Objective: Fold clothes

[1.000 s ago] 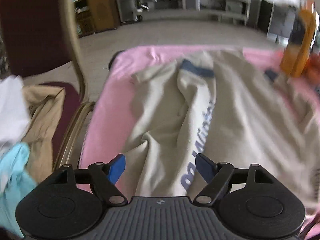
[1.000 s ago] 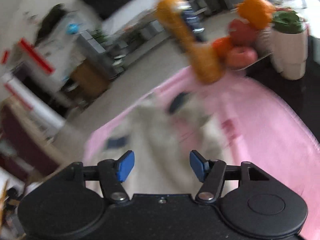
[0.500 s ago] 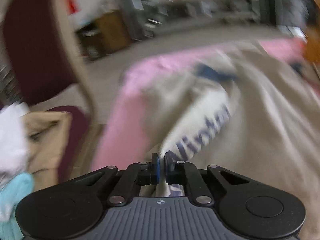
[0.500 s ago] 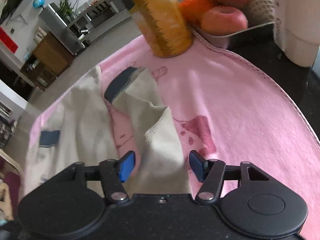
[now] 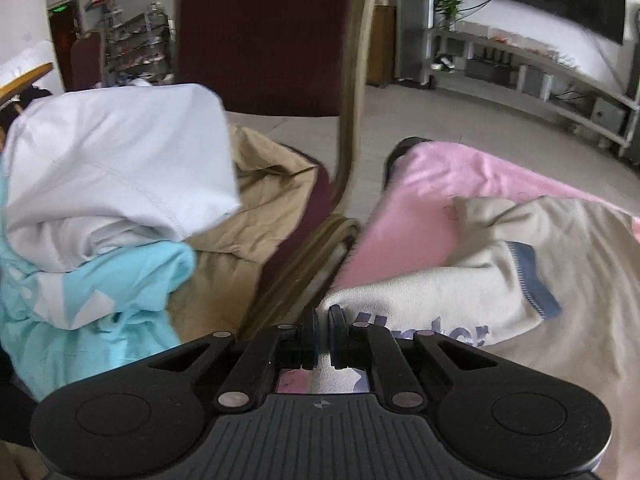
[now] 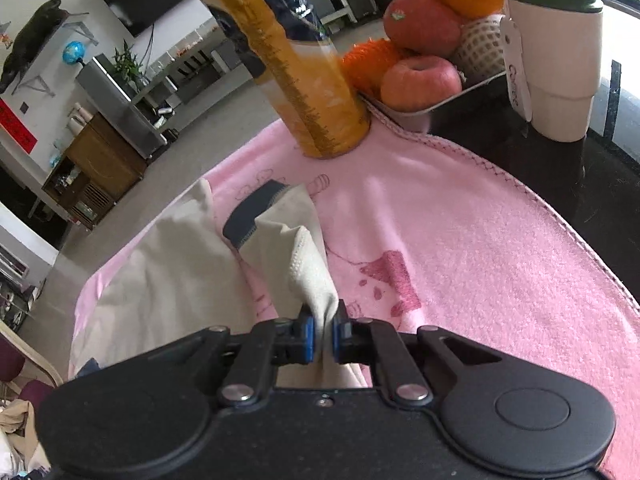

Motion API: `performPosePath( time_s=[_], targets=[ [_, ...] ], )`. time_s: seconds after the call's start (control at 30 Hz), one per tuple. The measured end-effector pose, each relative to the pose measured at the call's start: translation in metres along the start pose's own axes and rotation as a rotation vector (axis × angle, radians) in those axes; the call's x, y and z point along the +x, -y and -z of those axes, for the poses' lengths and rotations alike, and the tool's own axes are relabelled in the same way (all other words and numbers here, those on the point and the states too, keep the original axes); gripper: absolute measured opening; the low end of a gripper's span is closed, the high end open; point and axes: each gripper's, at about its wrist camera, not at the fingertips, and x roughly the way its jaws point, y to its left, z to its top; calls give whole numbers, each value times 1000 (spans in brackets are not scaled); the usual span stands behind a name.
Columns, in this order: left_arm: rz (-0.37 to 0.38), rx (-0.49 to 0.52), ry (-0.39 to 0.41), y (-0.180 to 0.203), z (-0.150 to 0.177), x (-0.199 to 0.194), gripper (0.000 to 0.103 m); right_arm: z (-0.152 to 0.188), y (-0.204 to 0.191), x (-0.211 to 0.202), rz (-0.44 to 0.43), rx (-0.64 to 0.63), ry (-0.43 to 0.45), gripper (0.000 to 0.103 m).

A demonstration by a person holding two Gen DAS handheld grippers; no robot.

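Note:
A cream sweatshirt (image 5: 532, 264) with purple lettering and dark blue cuffs lies crumpled on a pink blanket (image 5: 424, 196). My left gripper (image 5: 323, 336) is shut on the sweatshirt's near edge, beside the lettering. In the right wrist view the same cream sweatshirt (image 6: 176, 264) spreads to the left, and one sleeve with a blue cuff (image 6: 252, 216) rises toward me. My right gripper (image 6: 323, 338) is shut on that sleeve's fabric, which bunches between the blue pads.
A chair (image 5: 344, 120) at the left holds a pile of white, turquoise and tan clothes (image 5: 120, 184). On the table's far side stand an orange canister (image 6: 296, 72), a tray of fruit (image 6: 424, 56) and a white cup (image 6: 556, 56). Pink blanket (image 6: 480, 248) lies bare to the right.
Both grippers went from open to shut on the sweatshirt, the left first, the right just now. The left view has swung left toward the chair and clothes pile.

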Motion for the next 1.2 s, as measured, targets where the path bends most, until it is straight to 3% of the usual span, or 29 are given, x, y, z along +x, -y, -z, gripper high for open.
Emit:
performPosePath(
  time_s=[0.1,0.13,0.2,0.3,0.37,0.43,0.47,0.57,0.7,0.73,0.77,0.8,0.9,0.97,1.13,1.2],
  targets=[
    [-136,51,-68,2,4,15,11,-3,13,-1,35,67,1,11],
    [-182,67,-98,0,7,20,17,-3,18,-2,46,91,-9,11],
    [-173,53,-97,-12,14,7,30,-3,27,-11,52,129,-31,31],
    [-155,29,-94,-29,23,-12,46,2,36,-36,47,160,-20,40],
    [-42,-12,-105,-42,34,-30,62,13,45,-57,-10,188,-29,59],
    [105,-30,-162,-44,50,-37,80,32,52,-69,-94,220,-83,63],
    [178,-38,-191,-45,57,-41,79,45,55,-73,-131,233,-121,63],
    [250,-40,-294,-33,75,-29,79,78,56,-73,-184,239,-216,62],
    [157,-81,-299,-33,77,-14,70,96,46,-69,-193,187,-251,62],
    [133,-92,-299,-33,78,-10,57,95,44,-68,-187,177,-248,62],
    [109,-102,-299,-33,78,-7,35,95,42,-68,-181,171,-243,62],
    [42,-116,-282,-39,78,-8,33,95,43,-68,-171,173,-236,62],
    [72,-151,-271,-45,81,-19,43,93,50,-70,-156,190,-221,62],
    [95,-174,-264,-49,83,-27,59,93,56,-72,-148,192,-215,62],
    [153,-233,-248,-58,88,-47,66,98,66,-78,-176,216,-224,62],
    [213,-239,-330,-49,95,-36,64,105,69,-77,-199,239,-246,62]
  ],
)
